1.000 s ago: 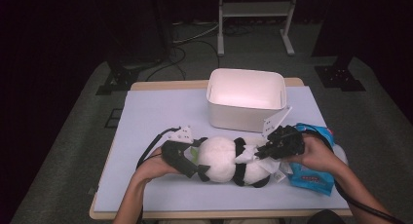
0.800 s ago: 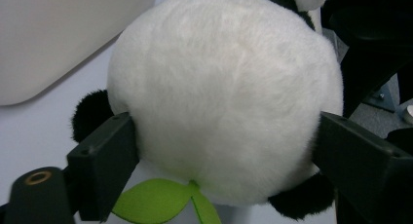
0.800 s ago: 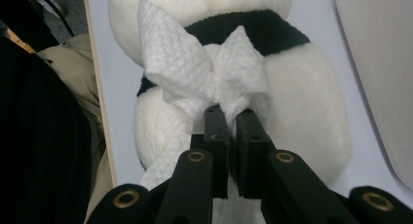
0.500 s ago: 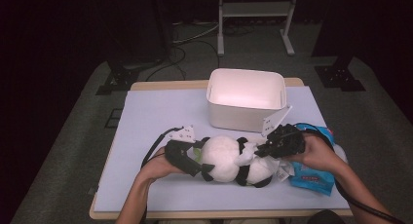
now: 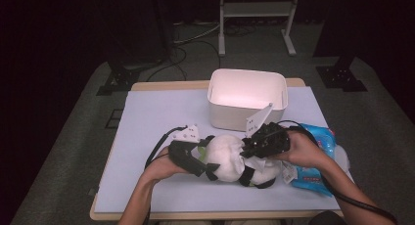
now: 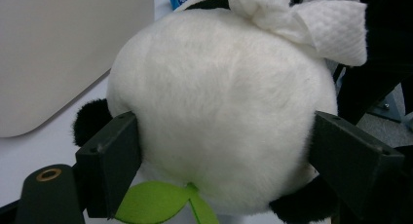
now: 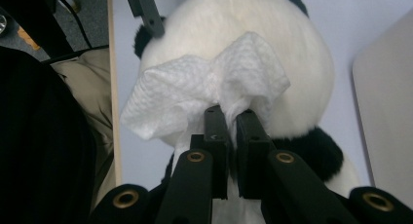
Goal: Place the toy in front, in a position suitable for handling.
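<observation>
A black-and-white panda plush lies on the table's front middle. My left gripper holds it from the left. In the left gripper view its jaws have just been closing and now press into both sides of the white round body. My right gripper comes from the right, shut on a crumpled white tissue that rests against the plush's white fur. The tissue also shows at the top right of the left gripper view.
A white plastic bin stands just behind the plush. A blue wipes pack lies under my right hand near the table's right edge. A green felt leaf hangs from the plush. The lavender mat is bare to the left.
My right gripper has slid leftward over the plush with the tissue in it. The left hand has stayed about where it was.
</observation>
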Demonstrator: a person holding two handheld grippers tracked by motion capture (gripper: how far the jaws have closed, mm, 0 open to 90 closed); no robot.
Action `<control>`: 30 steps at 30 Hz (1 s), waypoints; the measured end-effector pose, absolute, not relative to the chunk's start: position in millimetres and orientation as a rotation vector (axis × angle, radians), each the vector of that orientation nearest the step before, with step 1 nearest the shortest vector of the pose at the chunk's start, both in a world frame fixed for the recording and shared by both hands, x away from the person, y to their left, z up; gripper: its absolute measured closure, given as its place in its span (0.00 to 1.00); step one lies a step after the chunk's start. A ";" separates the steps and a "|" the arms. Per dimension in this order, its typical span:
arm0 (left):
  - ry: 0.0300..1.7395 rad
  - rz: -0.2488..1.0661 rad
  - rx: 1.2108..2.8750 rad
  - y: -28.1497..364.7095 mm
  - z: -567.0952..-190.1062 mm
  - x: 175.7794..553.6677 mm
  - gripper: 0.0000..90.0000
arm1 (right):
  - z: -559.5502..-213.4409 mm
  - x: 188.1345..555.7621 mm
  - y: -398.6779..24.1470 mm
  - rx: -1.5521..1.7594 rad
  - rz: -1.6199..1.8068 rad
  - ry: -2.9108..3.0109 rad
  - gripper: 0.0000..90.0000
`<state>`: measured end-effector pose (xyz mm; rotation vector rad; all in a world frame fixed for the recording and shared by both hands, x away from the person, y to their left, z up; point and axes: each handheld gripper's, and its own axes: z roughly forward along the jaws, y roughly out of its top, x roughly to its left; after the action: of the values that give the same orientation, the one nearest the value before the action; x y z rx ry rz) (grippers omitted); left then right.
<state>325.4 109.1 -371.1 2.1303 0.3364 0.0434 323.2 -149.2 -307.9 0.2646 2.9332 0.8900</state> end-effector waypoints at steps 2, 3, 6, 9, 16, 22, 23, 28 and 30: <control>0.337 0.047 2.132 108.8 -370.7 325.2 0.16 | -304.7 322.9 -143.4 0.252 0.885 2.937 0.94; 0.337 0.047 2.130 108.3 -370.5 324.9 0.16 | -303.5 323.3 -140.3 0.233 0.891 2.936 0.94; 0.334 0.050 2.129 107.3 -370.1 324.6 0.16 | -299.5 323.5 -130.5 0.196 0.892 2.940 0.94; 0.333 0.050 2.127 107.1 -370.0 324.5 0.16 | -296.7 324.8 -120.6 0.154 0.883 2.943 0.94; 0.335 0.054 2.136 108.4 -371.1 325.5 0.16 | -294.3 327.5 -105.1 0.120 0.860 2.959 0.94; 0.339 0.048 2.130 108.3 -371.8 325.7 0.16 | -296.3 329.5 -114.5 0.156 0.850 2.963 0.94; 0.339 0.049 2.134 108.6 -371.9 325.8 0.16 | -296.6 329.3 -116.8 0.165 0.845 2.966 0.94; 0.342 0.048 2.142 109.4 -372.8 326.3 0.16 | -300.8 327.4 -127.3 0.199 0.827 2.977 0.94; 0.345 0.048 2.139 109.6 -373.3 326.9 0.16 | -302.8 326.7 -132.2 0.214 0.823 2.979 0.94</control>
<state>326.9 109.6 -373.3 2.1395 0.3454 0.0483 326.7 -132.2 -302.8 0.2136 2.9793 0.8227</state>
